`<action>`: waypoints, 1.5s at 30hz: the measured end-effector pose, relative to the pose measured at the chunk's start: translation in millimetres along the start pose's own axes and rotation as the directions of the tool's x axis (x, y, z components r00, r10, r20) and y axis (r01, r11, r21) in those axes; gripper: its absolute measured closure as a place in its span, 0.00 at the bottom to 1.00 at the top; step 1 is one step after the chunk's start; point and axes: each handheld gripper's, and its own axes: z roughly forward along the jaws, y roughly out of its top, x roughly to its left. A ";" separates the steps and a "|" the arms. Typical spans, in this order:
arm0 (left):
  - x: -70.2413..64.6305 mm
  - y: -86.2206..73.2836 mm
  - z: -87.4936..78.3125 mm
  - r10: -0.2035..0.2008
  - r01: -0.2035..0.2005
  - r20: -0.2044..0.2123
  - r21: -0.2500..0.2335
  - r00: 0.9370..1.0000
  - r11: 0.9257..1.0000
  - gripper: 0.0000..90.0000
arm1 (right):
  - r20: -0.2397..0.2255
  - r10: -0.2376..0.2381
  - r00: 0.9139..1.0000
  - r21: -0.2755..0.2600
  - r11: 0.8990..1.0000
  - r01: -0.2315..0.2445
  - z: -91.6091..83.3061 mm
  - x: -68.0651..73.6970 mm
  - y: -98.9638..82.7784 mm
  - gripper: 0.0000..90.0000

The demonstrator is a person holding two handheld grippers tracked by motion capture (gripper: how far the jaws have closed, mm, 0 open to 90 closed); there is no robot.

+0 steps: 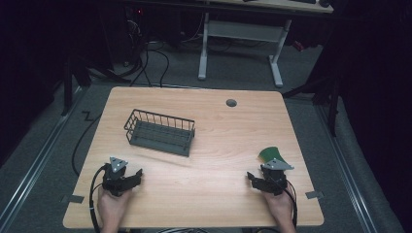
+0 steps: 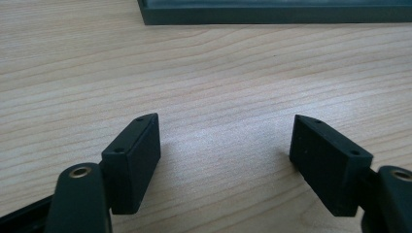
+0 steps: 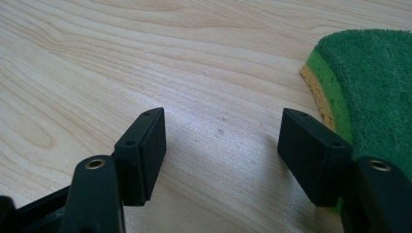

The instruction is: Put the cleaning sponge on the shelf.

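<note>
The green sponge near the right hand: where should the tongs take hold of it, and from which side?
Probably at the near edge of the sponge, from the person's side. It lies flat on the table just ahead of the right tongs, green scrub face up, yellow layer below. The tongs stand open beside it, so a small shift toward it and one jaw above, one below the edge should work.

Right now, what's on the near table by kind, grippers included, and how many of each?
Basket: 1
Sponge: 1
Grippers: 2, left gripper and right gripper, both open with nothing between the jaws
Total: 4
</note>
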 end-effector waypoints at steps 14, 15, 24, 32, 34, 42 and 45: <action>0.3 0.1 0.0 -0.002 0.002 0.002 0.000 1.000 1.000 0.31 | 0.000 -0.001 1.000 0.000 1.000 0.001 0.1 0.0 0.1 0.39; 0.3 0.2 0.1 -0.002 0.002 0.002 0.000 1.000 1.000 0.30 | -0.001 -0.001 1.000 0.000 1.000 0.001 0.1 -0.1 0.2 0.39; 3.5 -0.3 -1.0 -0.018 0.019 0.016 -0.007 1.000 1.000 0.32 | -0.004 -0.011 1.000 -0.003 1.000 0.011 0.0 0.7 0.4 0.43; 5.8 1.1 -0.9 -0.050 0.050 0.016 -0.008 0.999 0.999 0.34 | -0.033 -0.002 0.999 -0.008 1.000 0.002 1.4 5.2 3.0 0.50; 7.7 2.0 -0.9 -0.070 0.070 0.029 -0.007 0.997 0.998 0.34 | -0.042 -0.001 0.999 -0.009 1.000 0.001 2.0 5.8 3.9 0.51; 15.7 9.2 -7.1 -0.095 0.096 0.052 -0.013 0.994 0.995 0.35 | -0.098 -0.002 0.995 -0.038 0.999 -0.001 6.4 16.1 21.9 0.57; 20.6 17.9 -13.0 -0.110 0.112 0.062 -0.029 0.992 0.993 0.36 | -0.124 -0.030 0.992 -0.057 0.998 0.023 8.6 25.1 37.3 0.59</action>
